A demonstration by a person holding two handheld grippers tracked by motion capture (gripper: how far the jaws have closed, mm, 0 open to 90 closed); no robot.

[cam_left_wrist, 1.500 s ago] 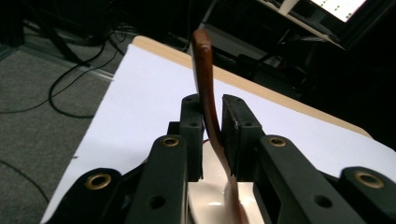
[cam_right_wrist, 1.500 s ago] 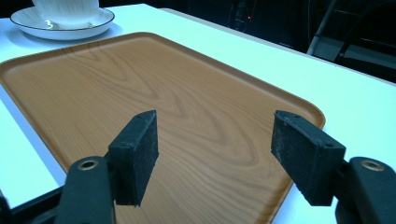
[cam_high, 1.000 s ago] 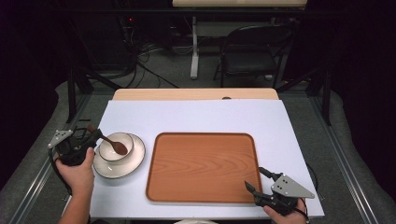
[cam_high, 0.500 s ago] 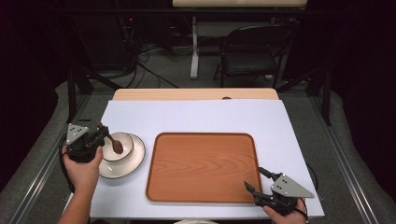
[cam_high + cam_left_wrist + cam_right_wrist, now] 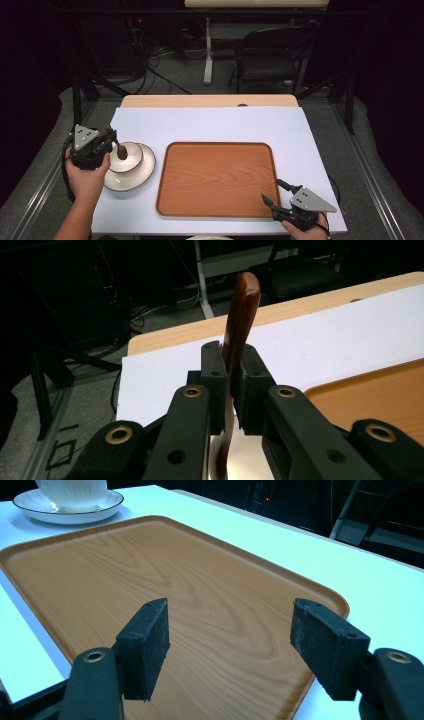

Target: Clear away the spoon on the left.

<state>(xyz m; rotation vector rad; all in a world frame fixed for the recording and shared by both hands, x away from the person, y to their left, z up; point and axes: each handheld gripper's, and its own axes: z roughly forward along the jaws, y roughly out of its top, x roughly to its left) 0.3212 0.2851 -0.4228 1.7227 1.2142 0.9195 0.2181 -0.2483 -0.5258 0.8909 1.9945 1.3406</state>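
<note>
The wooden spoon is gripped between the jaws of the left gripper, which are closed on its handle. It stands nearly upright, its bowl end hanging over the white cup on the saucer, at the left part of the counter.

The grip is on a narrow, smooth, curved handle, so I think the spoon could turn or slide down between the pads if the hand swings fast. Its low end is still close to the cup, so a sideways move could knock the rim and tip the cup or push the saucer toward the counter's edge.

The tray lies just beside the saucer. The right gripper rests at the tray's near corner with jaws wide open and holding nothing; if it moves in, it could bump the tray.
</note>
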